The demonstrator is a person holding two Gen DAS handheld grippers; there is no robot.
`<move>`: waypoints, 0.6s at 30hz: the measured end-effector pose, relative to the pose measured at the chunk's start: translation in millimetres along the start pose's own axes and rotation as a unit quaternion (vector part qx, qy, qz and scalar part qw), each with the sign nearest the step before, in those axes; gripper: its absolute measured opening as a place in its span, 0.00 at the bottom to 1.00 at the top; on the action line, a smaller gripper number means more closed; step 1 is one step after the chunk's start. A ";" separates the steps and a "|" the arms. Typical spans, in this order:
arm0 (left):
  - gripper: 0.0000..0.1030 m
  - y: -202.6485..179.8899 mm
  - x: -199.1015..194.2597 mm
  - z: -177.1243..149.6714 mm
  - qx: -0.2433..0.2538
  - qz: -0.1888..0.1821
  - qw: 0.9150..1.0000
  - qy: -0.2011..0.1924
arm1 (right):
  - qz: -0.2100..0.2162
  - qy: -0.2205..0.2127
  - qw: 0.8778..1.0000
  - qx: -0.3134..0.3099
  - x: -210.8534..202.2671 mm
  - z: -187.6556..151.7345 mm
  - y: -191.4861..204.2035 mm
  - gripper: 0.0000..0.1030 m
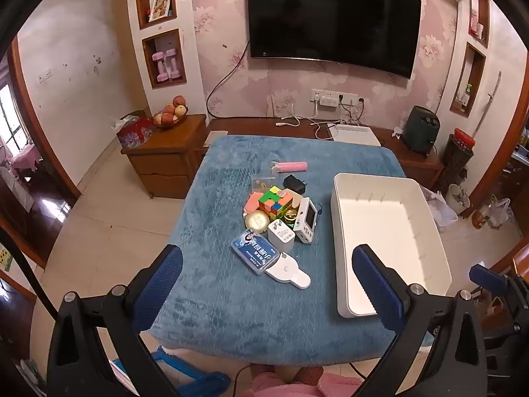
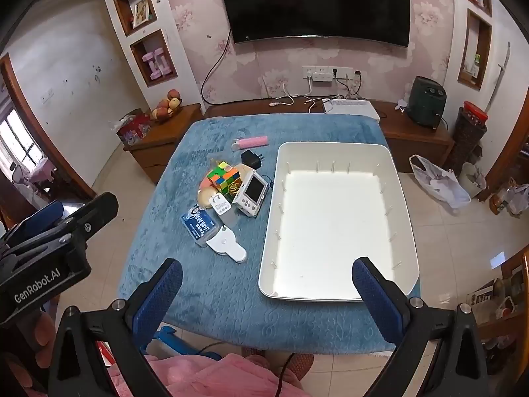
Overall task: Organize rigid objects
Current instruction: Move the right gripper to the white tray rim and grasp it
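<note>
Both grippers hang above the near edge of the blue-covered table [image 1: 231, 297], jaws spread as wide as they go and holding nothing: the left gripper [image 1: 267, 279] and the right gripper [image 2: 267, 286]. The clutter sits at about twelve o'clock from the left one: a scrambled puzzle cube [image 1: 276, 201], a white charger plug [image 1: 281, 235], a small white handheld console [image 1: 306, 220], a blue labelled case [image 1: 254, 254] (its print unreadable), and a pink tube [image 1: 292, 166] farther back. The white bin [image 2: 334, 294] lies at one o'clock of the pile, nothing inside.

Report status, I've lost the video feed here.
Both hand-held grippers, left and right, open, empty. Items piled beside the white bin, bin empty. Nothing blocking.
</note>
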State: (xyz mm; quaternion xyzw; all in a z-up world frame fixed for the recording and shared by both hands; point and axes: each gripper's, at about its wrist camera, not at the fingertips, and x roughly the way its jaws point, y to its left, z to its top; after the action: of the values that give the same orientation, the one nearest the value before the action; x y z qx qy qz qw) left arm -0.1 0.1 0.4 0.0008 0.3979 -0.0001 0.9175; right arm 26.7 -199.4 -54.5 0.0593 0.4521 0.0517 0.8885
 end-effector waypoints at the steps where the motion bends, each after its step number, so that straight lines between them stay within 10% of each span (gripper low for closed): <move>1: 0.99 0.1 -0.2 0.1 0.001 0.001 1.000 -0.001 | -0.002 -0.001 1.000 -0.001 0.3 -0.1 0.5 1.00; 18: 0.99 15.0 8.2 1.0 -0.003 -0.068 0.998 0.014 | -0.052 0.016 0.998 0.023 5.5 -10.5 11.2 0.99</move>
State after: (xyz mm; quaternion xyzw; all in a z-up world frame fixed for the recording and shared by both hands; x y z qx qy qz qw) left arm 6.3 15.1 -4.8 -0.0287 0.4101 -0.0612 0.9095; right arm 21.0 -186.9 -63.4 0.0558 0.4696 -0.0038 0.8811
